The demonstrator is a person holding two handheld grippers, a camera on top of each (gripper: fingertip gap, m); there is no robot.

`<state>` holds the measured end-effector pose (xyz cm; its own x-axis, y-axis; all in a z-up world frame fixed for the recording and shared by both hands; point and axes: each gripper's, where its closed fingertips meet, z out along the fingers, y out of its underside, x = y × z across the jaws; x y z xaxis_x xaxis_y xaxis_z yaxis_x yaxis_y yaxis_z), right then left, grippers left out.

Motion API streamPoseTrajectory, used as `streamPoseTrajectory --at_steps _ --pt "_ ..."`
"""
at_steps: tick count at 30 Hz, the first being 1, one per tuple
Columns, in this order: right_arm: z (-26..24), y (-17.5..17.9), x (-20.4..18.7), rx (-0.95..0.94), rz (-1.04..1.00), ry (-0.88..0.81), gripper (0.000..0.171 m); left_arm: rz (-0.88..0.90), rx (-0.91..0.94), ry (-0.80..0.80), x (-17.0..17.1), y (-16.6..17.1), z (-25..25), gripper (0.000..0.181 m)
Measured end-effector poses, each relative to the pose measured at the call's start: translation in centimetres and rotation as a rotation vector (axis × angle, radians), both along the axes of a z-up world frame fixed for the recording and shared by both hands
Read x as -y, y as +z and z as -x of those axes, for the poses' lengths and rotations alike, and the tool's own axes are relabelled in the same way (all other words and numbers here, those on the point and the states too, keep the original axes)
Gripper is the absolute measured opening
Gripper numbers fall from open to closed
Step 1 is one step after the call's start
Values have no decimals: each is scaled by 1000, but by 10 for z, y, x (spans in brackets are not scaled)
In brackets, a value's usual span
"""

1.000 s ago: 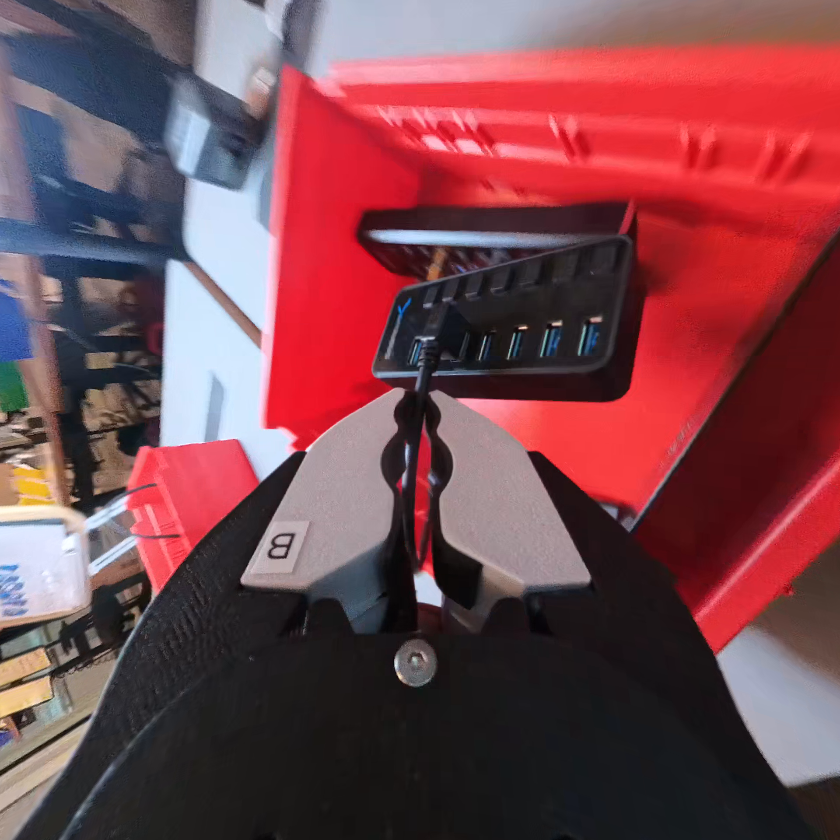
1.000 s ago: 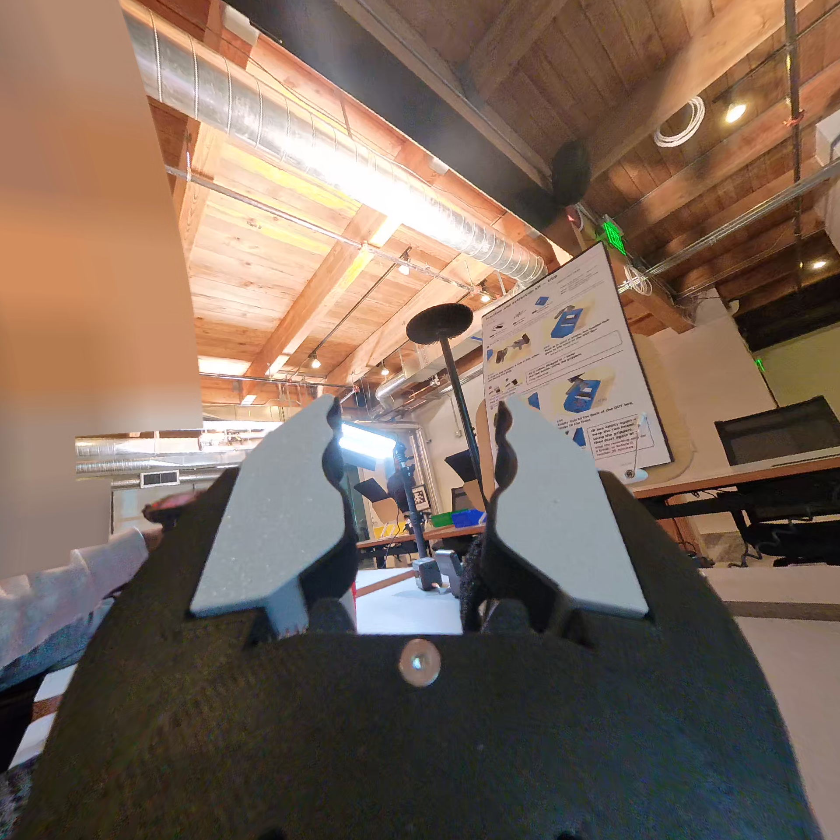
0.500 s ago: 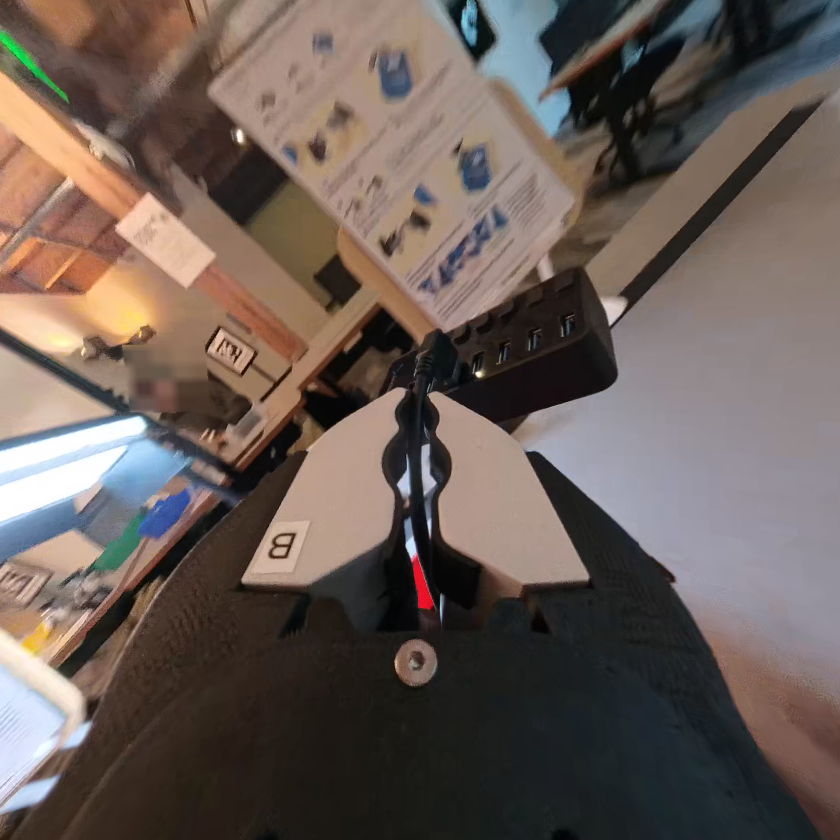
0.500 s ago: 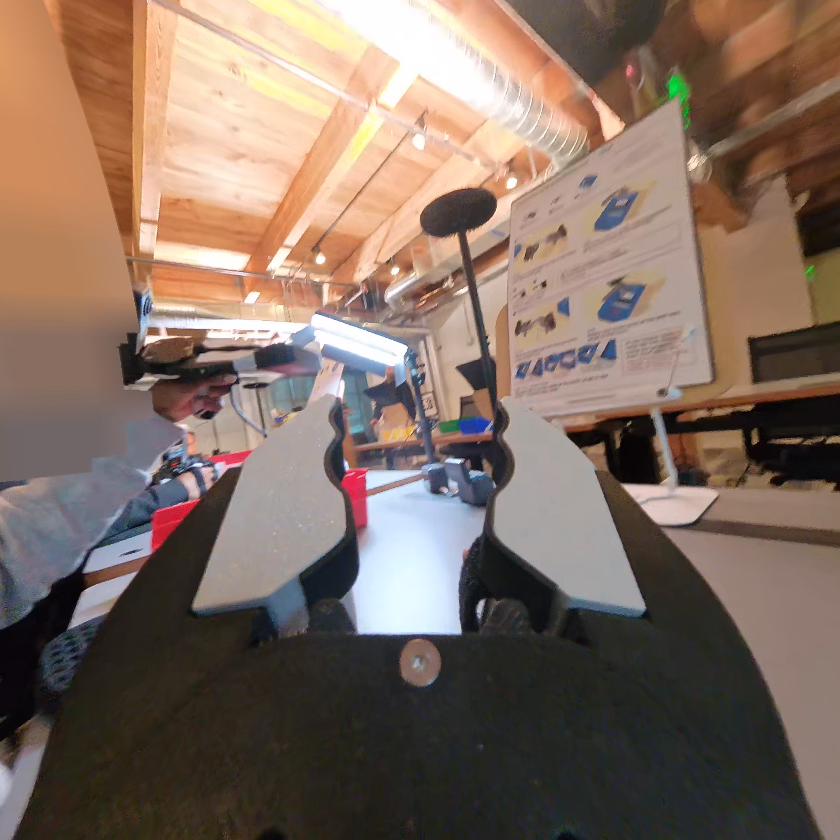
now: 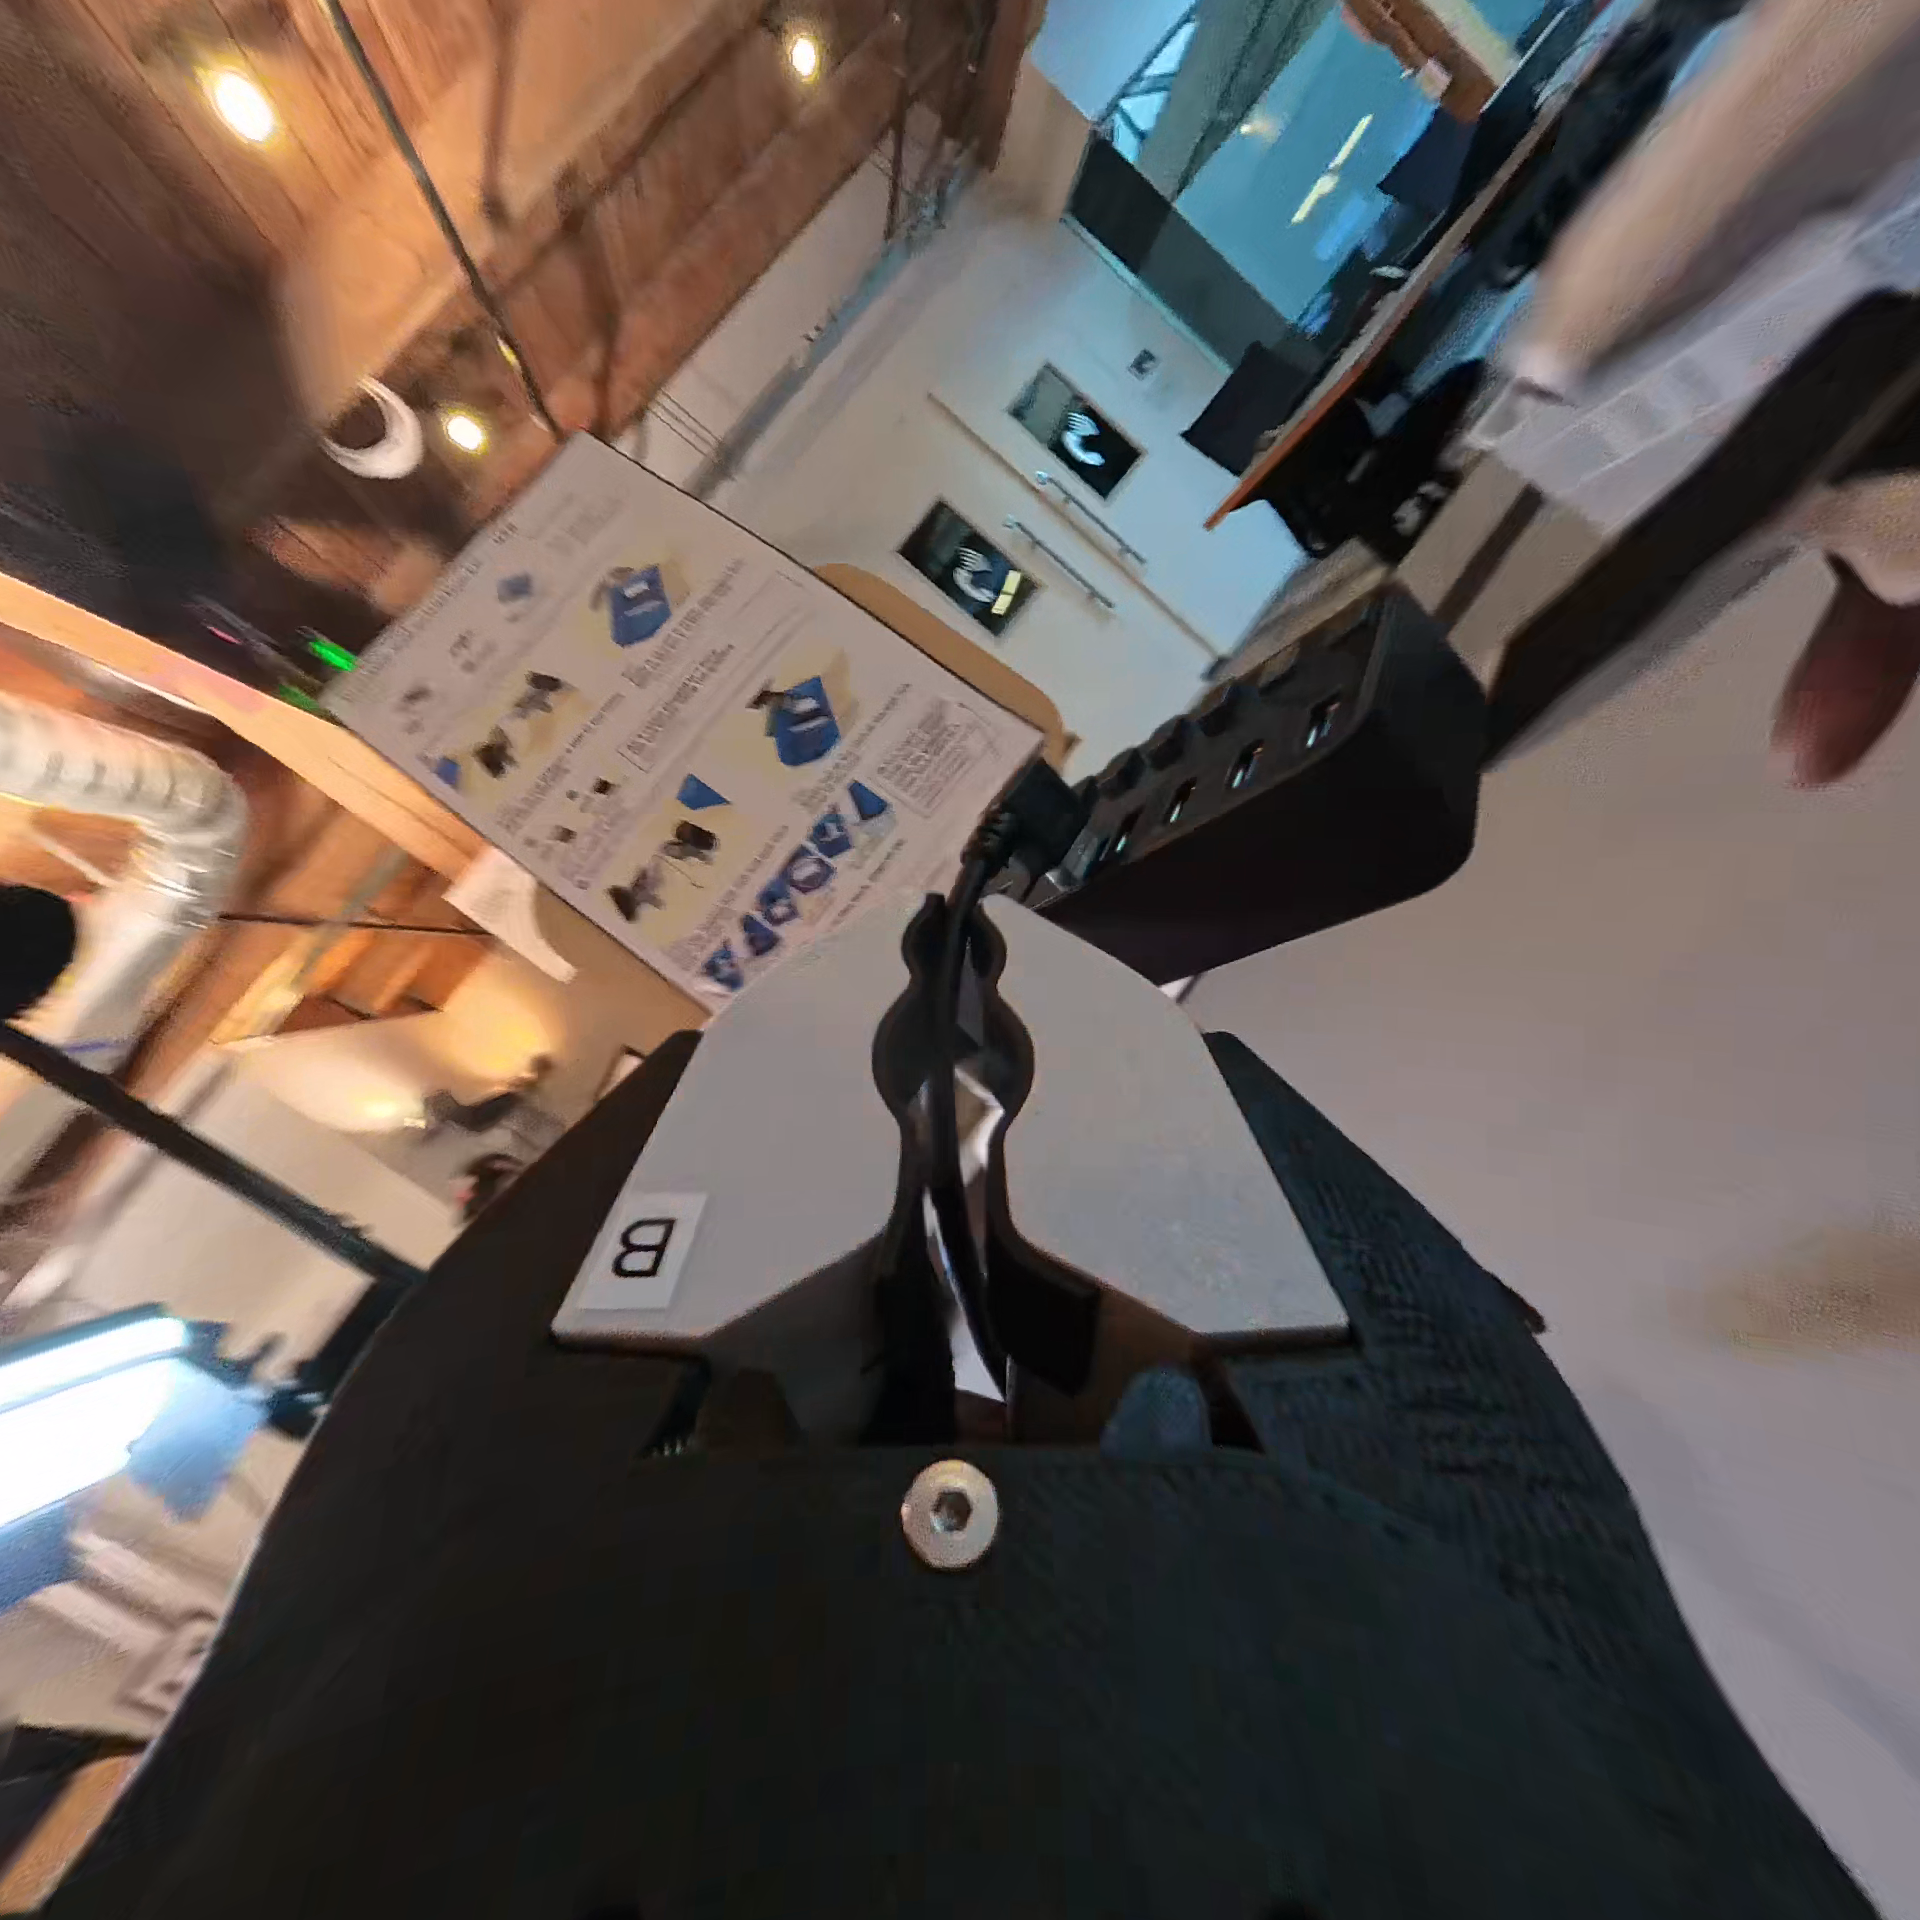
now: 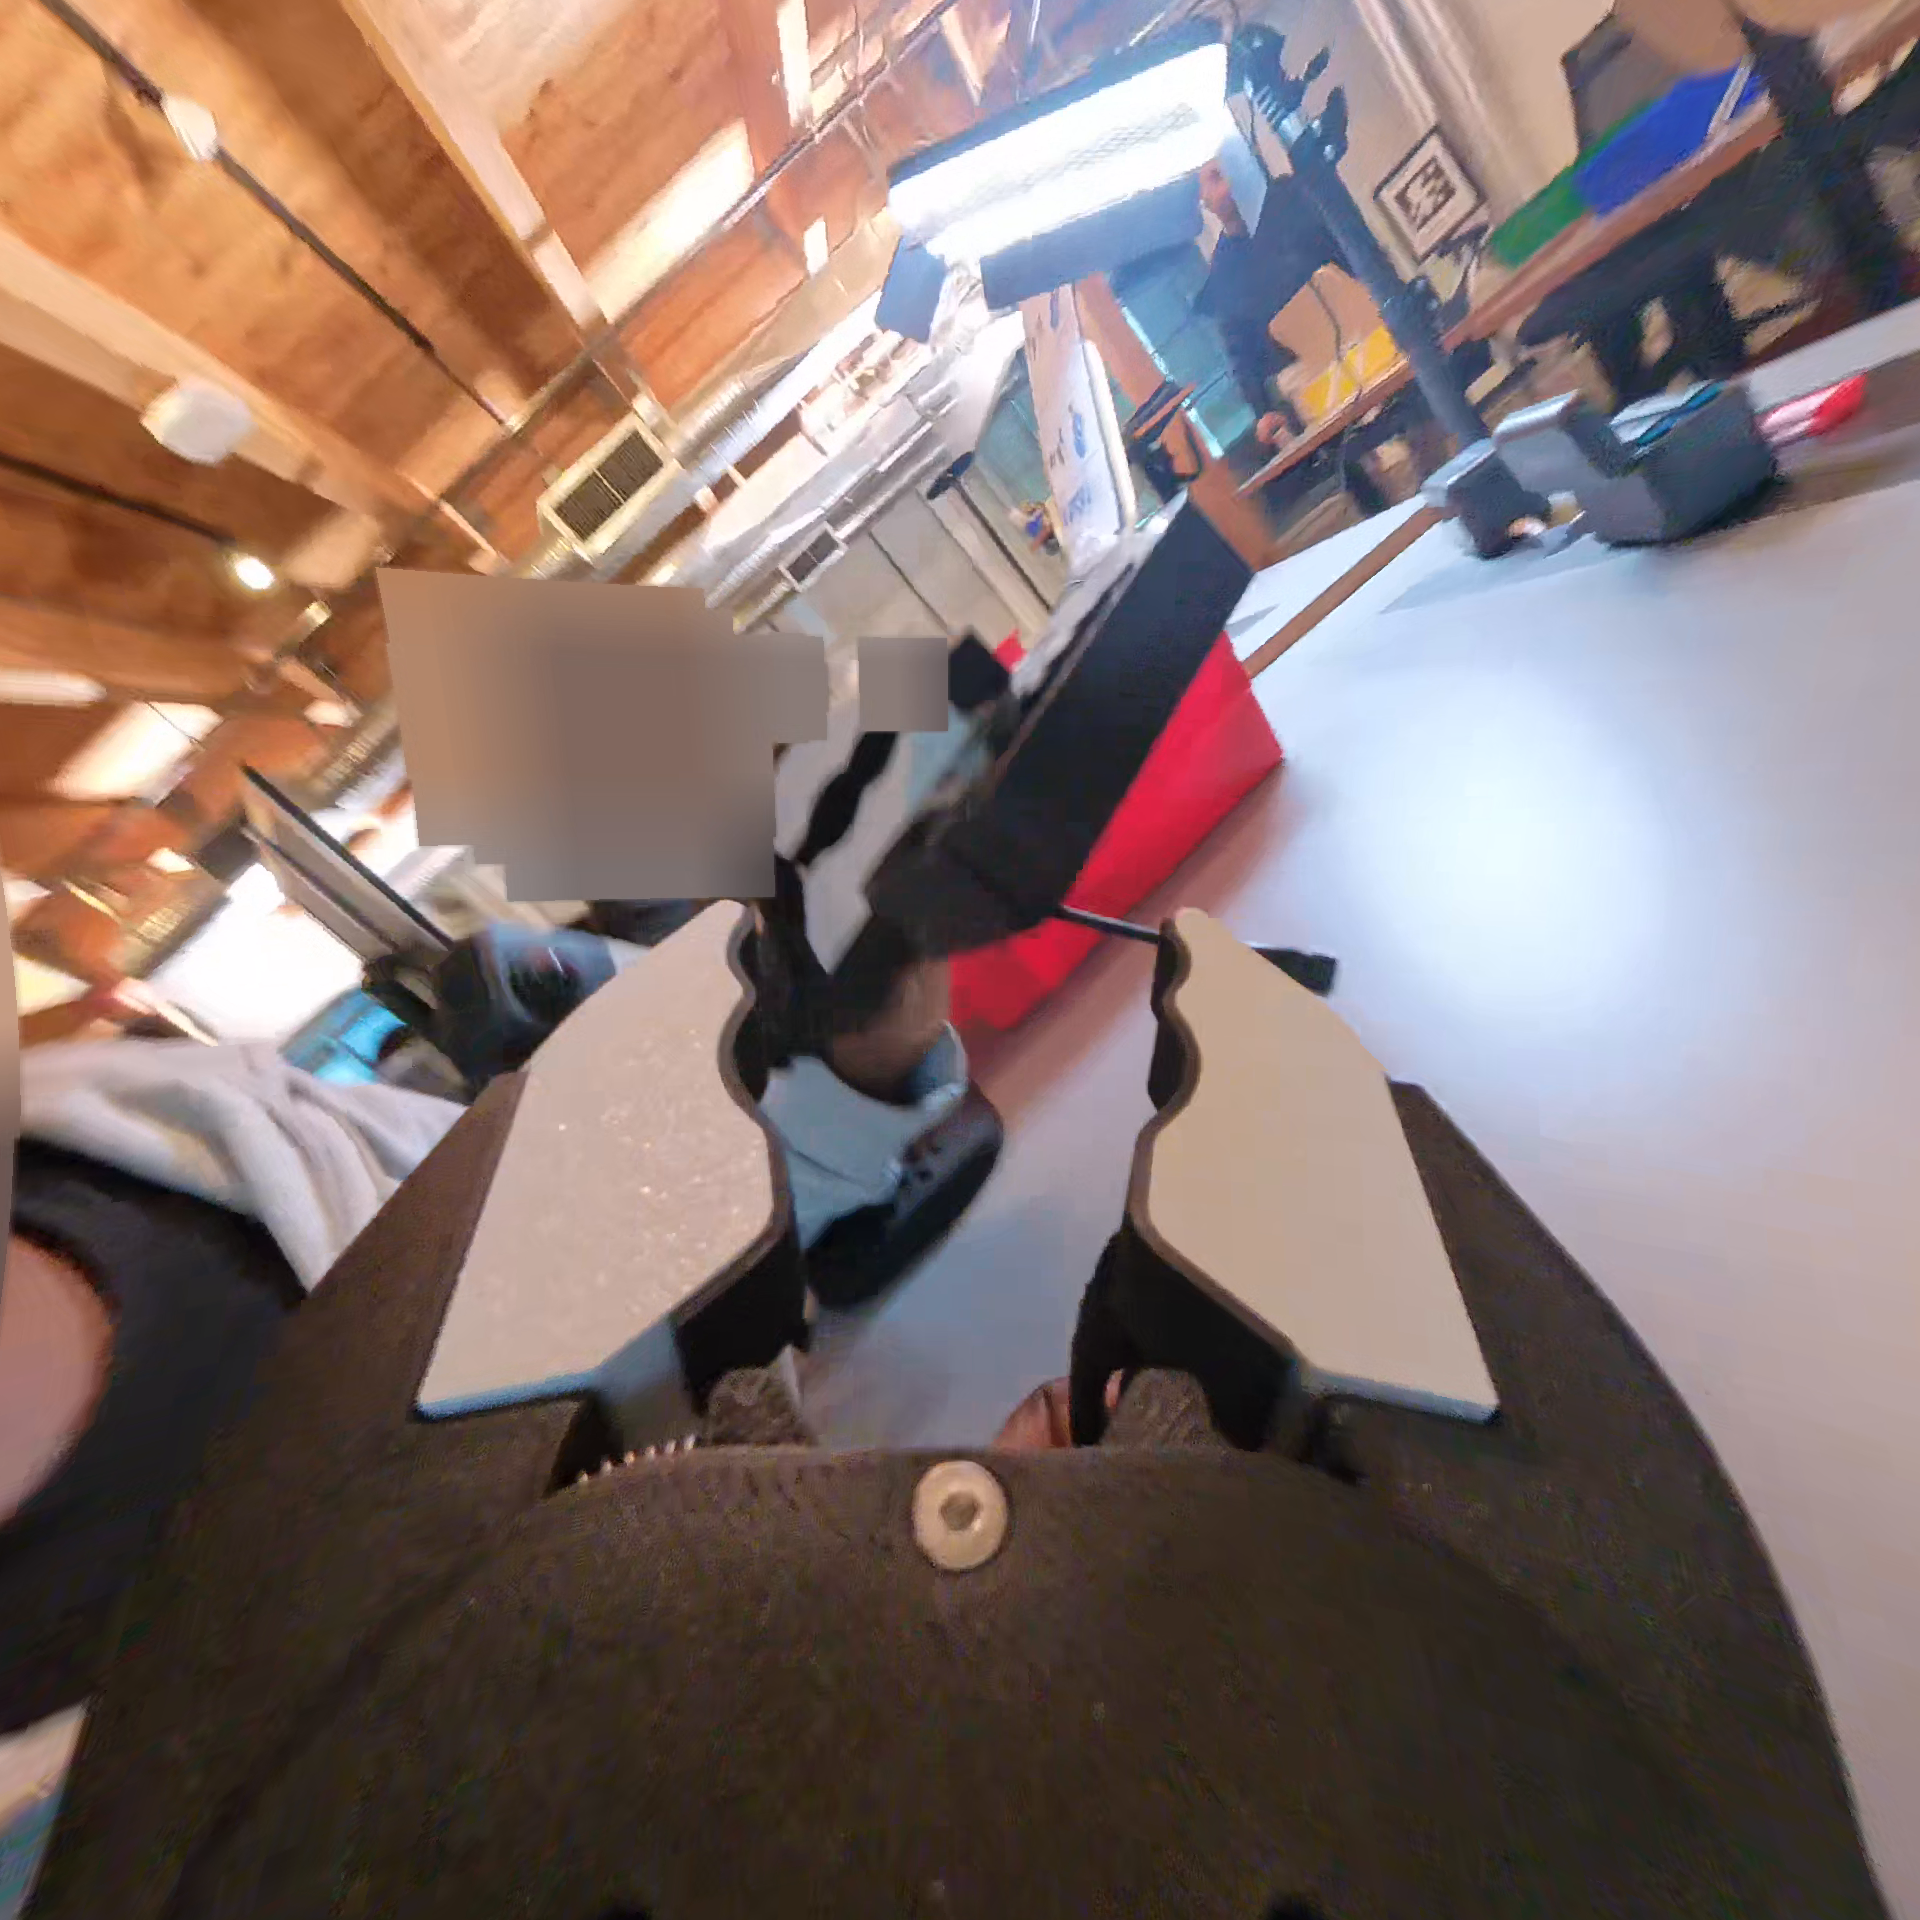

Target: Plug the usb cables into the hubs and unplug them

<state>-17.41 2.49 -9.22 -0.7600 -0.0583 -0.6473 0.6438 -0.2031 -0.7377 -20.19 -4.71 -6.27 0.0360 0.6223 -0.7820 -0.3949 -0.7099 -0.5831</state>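
In the left wrist view my left gripper is shut on a thin black USB cable. The cable's plug sits in an end port of a black multi-port hub, just past the fingertips above the white table. My right gripper is open and empty, low over the table. A blurred black object with a light-blue patch lies between its fingers; I cannot tell what it is. The left gripper also shows farther off in that view. A loose black cable end lies on the table.
A red bin stands on the table behind the left gripper in the right wrist view. A grey device sits at the far right. A person's fingertip shows at the right of the left wrist view. A poster board stands behind.
My left gripper has swung away from the red bin, with the cable and the hub on it. My right gripper has tilted down from the ceiling towards the table and its fingers stand wider apart.
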Motion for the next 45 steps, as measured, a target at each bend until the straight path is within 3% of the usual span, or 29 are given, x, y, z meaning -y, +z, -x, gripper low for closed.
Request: streamPoseTrajectory --at_steps 3,8,11,14,17,21,23,24,27,31,38,40,45 --pt "15 7 23 163 -11 116 76 15 -66 28 5 -2 -2 4" --pt "13 -4 62 231 15 254 76 47 -112 98 13 -2 1 4" --pt "26 -6 64 346 181 148 49 -26 -1 89 14 -17 10 5" --pt "35 -24 58 299 104 72 34 -53 77 19 5 -32 15 9" --pt "51 -22 42 105 2 -89 30 -270 195 -265 -9 -20 1 31" --pt "49 3 23 -485 -152 -312 30 -875 456 -702 9 18 -12 57" --pt "23 10 24 -692 -167 -230 30 -1120 620 -843 22 19 -4 77" --pt "11 9 26 -698 -166 -152 29 -1156 713 -942 20 16 -7 83" --pt "-9 3 29 -630 -152 24 29 -982 985 -1151 -6 -5 -35 83" --pt "-26 -9 32 -578 -192 184 29 -652 1065 -1058 -35 -43 -51 78" --pt "-32 -20 34 -536 -237 258 29 -704 1201 -1158 -42 -41 -64 48" --pt "-34 -20 34 -520 -234 278 29 -693 1180 -1130 -42 -43 -61 33" --pt "-26 -10 34 -490 -179 228 32 -779 1040 -1089 -40 -29 -49 29"
